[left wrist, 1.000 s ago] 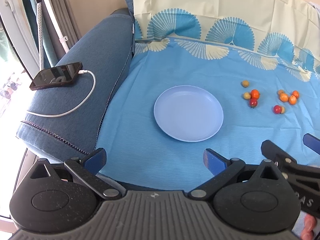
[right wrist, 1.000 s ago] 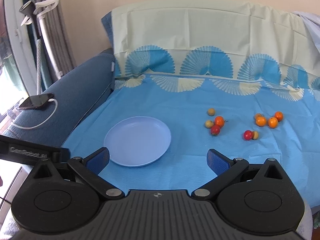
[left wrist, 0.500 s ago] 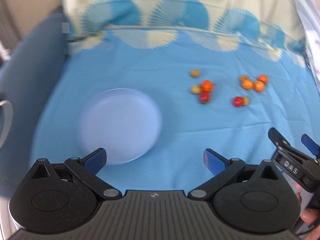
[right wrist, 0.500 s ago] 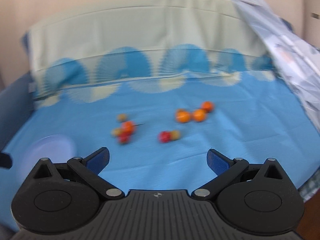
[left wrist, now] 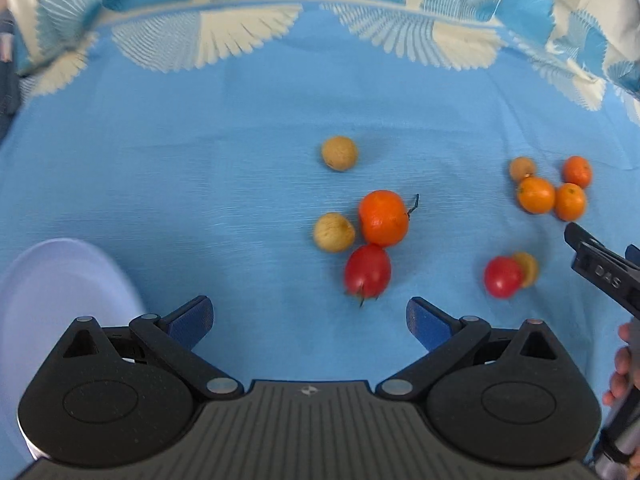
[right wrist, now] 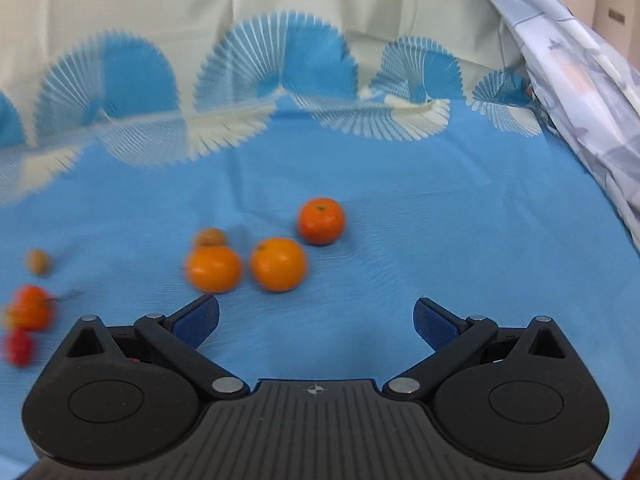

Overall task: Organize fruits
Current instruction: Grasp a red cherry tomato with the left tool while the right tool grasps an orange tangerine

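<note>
- At the far left of the left wrist view, the pale blue plate (left wrist: 60, 300) lies on the blue cloth (left wrist: 200, 160), cut off by the frame edge; the right wrist view does not show it at all.
- Ahead of the left tool (left wrist: 308, 316), whose blue-padded fingers stand wide apart with nothing between them, sits a cluster: a tan fruit (left wrist: 339, 153) alone at the back, then a second tan fruit (left wrist: 334, 232) touching an orange mandarin (left wrist: 383, 218), and a red tomato (left wrist: 367, 270) just in front of the mandarin.
- Further right in that view, a second red tomato (left wrist: 502, 277) touches a small tan fruit (left wrist: 528, 268), and beyond them three small mandarins (left wrist: 536, 195) bunch together beside a brownish fruit (left wrist: 522, 168).
- At the right edge of the left wrist view, part of the right tool's black body and some of a hand (left wrist: 624, 364) show.
- From the right wrist view, the right tool (right wrist: 316, 320) is likewise spread open and empty, with two of the mandarins (right wrist: 277, 264) side by side just ahead and one set further back to the right.
- The left cluster appears there only as blurred shapes at the left edge, so which fruit is which is hard to tell.
- Only the right wrist view shows the cream, fan-patterned upper part of the cloth rising like a backrest, a pale printed fabric (right wrist: 580, 92) draped at the right, and a beige wall beyond it.
</note>
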A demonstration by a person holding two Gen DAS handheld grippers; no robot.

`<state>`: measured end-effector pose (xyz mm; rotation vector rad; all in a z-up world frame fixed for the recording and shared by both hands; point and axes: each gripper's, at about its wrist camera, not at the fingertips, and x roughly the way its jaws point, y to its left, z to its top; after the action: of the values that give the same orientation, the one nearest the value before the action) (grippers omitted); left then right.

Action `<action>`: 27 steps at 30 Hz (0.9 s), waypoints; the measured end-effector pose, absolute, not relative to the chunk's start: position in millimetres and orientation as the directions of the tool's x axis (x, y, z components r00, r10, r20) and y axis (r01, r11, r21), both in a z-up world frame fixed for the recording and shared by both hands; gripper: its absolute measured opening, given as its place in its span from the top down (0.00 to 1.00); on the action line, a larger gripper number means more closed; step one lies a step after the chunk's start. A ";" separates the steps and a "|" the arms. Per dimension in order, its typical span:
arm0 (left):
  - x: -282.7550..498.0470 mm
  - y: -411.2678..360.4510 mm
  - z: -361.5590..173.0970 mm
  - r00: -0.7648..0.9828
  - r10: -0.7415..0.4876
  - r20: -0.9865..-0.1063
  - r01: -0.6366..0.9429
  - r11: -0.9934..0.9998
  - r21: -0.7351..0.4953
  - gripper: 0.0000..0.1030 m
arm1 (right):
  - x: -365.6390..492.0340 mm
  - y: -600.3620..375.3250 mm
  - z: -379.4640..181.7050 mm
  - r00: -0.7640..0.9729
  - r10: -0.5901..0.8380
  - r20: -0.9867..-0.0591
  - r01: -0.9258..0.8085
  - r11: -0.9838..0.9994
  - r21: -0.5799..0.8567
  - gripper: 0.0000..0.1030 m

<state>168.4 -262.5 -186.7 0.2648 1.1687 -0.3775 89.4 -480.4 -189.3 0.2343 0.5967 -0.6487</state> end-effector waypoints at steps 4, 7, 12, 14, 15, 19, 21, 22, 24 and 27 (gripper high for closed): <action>191.2 -282.9 -211.4 0.307 -0.133 -0.942 0.438 0.899 0.016 0.00 | 118.2 -505.0 -215.8 0.619 -0.499 -0.607 0.648 0.761 0.036 0.01; 199.6 -287.2 -218.5 0.333 -0.126 -0.935 0.418 0.908 0.026 0.00 | 124.1 -509.5 -223.2 0.651 -0.506 -0.565 0.652 0.754 0.076 0.00; 201.6 -290.0 -218.1 0.328 -0.102 -0.939 0.426 0.904 0.050 0.00 | 123.0 -509.0 -225.5 0.662 -0.522 -0.538 0.655 0.752 0.077 0.01; 202.8 -298.3 -213.8 0.314 -0.061 -0.948 0.438 0.895 0.088 0.00 | 124.7 -509.5 -223.9 0.660 -0.522 -0.541 0.653 0.755 0.067 0.01; 201.8 -302.2 -211.0 0.318 -0.049 -0.947 0.458 0.882 0.108 0.03 | 125.4 -510.3 -222.6 0.658 -0.522 -0.543 0.650 0.758 0.059 0.01; 190.0 -309.1 -195.6 0.271 -0.099 -0.957 0.555 0.829 0.072 0.70 | 120.5 -506.4 -216.9 0.687 -0.509 -0.519 0.623 0.780 0.061 0.32; 181.5 -308.7 -188.9 0.283 -0.099 -0.954 0.574 0.814 0.086 0.70 | 117.4 -503.5 -212.6 0.710 -0.496 -0.499 0.599 0.798 0.059 0.62; 178.0 -306.3 -185.6 0.293 -0.114 -0.949 0.582 0.809 0.082 0.70 | 116.2 -503.3 -211.2 0.710 -0.496 -0.500 0.601 0.797 0.063 0.62; 173.8 -300.0 -179.7 0.292 -0.140 -0.946 0.584 0.810 0.060 0.70 | 112.7 -506.0 -209.7 0.712 -0.491 -0.502 0.610 0.787 0.095 0.62; 170.7 -293.3 -173.4 0.287 -0.145 -0.947 0.567 0.823 0.046 0.70 | 105.5 -510.7 -209.2 0.705 -0.509 -0.494 0.635 0.763 0.122 0.62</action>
<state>170.7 -293.3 -173.4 0.4130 1.1926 -0.4936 105.5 -510.7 -209.2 0.2943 0.4569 -0.6461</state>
